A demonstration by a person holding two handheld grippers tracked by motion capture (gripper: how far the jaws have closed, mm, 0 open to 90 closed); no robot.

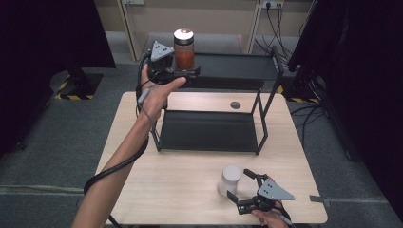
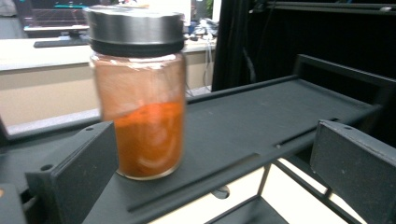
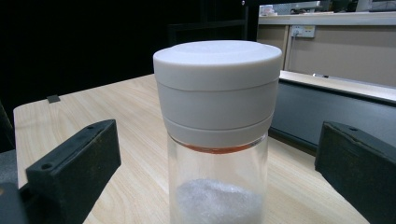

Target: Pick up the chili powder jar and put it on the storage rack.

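Observation:
A glass jar of orange powder (image 1: 184, 51) (image 2: 140, 121) with a metal lid stands upright at the left end of the black rack's top shelf (image 1: 235, 66) (image 2: 261, 116). My left gripper (image 1: 183, 71) (image 2: 215, 163) is at that shelf end, open, with the jar close to its left jaw and not clamped. A clear jar with a white cap (image 1: 231, 179) (image 3: 217, 135), holding a little white powder, stands on the wooden table (image 1: 180, 190). My right gripper (image 1: 238, 184) (image 3: 217, 168) is open around it, with both jaws clear of the glass.
The two-tier black rack stands at the table's back middle, and its lower shelf (image 1: 209, 130) is bare. A round cable hole (image 1: 235, 105) sits in the tabletop behind it. Dark curtains flank both sides.

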